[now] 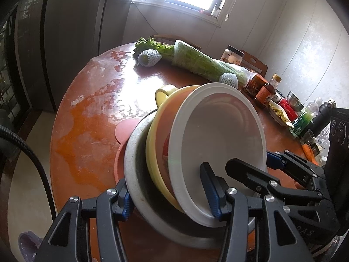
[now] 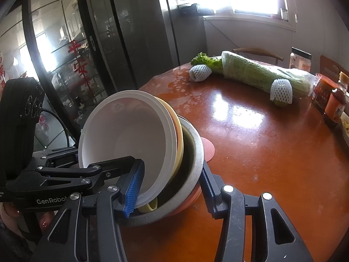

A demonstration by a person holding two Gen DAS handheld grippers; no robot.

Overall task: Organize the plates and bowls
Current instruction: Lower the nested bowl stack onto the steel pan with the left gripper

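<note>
Evidently gripping from both sides: closes the left gripper (image 1: 169, 198) part-way across the near rims of the nested bowls (image 1: 185, 152), with one blue pad against the outer wall of the grey speckled bowl (image 1: 130, 152) and the other inside the white bowl (image 1: 218, 126). Does likewise with the right gripper (image 2: 170, 186) on the opposite edge, one pad within the white bowl and one outside the grey rim, jaws at a middling gap and seemingly pressed onto the layered rims. Probably clamps all the rims at once so as to carry the bowls as a single unit, not one by one. Leaves the white bowl, an orange one and the yellow bowl (image 1: 150, 146) tipped steeply on edge inside the grey one, not seated flat, likely for lack of matching shapes. Rests the lot on a pink plate (image 1: 124, 126) near the front edge of the round wooden table (image 1: 87, 109). Keeps well apart from the wrapped lettuce (image 1: 192, 59) and the sauce bottles (image 1: 265, 93) at the far side. Calls for slow, level moves next, lest the tilted inner bowls slide out.
</note>
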